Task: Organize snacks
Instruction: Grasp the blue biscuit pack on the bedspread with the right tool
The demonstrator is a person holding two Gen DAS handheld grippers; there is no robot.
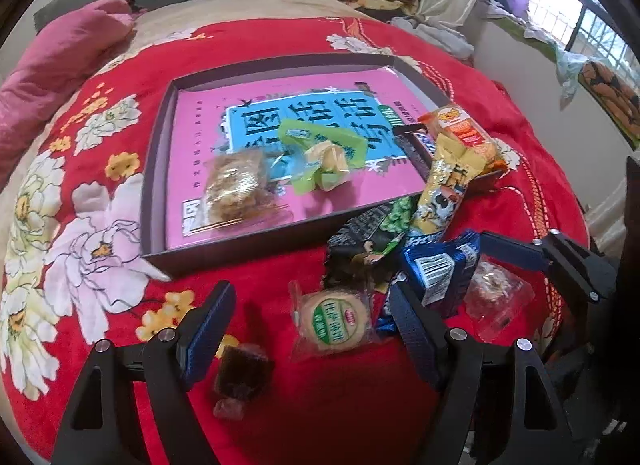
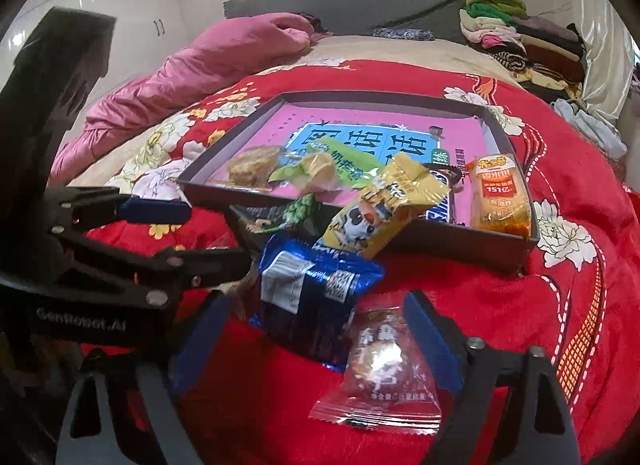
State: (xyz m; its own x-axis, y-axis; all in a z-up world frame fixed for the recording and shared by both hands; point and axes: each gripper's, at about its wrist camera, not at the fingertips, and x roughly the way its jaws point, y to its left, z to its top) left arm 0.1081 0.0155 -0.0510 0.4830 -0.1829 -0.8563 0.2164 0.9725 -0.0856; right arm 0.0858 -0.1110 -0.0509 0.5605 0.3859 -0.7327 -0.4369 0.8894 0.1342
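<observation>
A dark shallow box (image 1: 240,255) lined with a pink book lies on the red flowered blanket. Inside it are a clear-wrapped brown snack (image 1: 236,189), a green packet (image 1: 320,149) and an orange packet (image 2: 500,197). A yellow packet (image 2: 384,205) leans over the near rim. My left gripper (image 1: 310,309) is open just above the blanket, with a round biscuit (image 1: 332,321) between its fingers and a dark brown candy (image 1: 240,377) beside its left pad. My right gripper (image 2: 318,325) is open around a blue packet (image 2: 312,293) and a clear-wrapped round snack (image 2: 380,361).
A black and green packet (image 1: 368,233) lies against the box's near rim. A pink quilt (image 2: 192,65) is bunched at the far left of the bed, and folded clothes (image 2: 520,37) are stacked at the far right. A window (image 1: 560,5) is on the right.
</observation>
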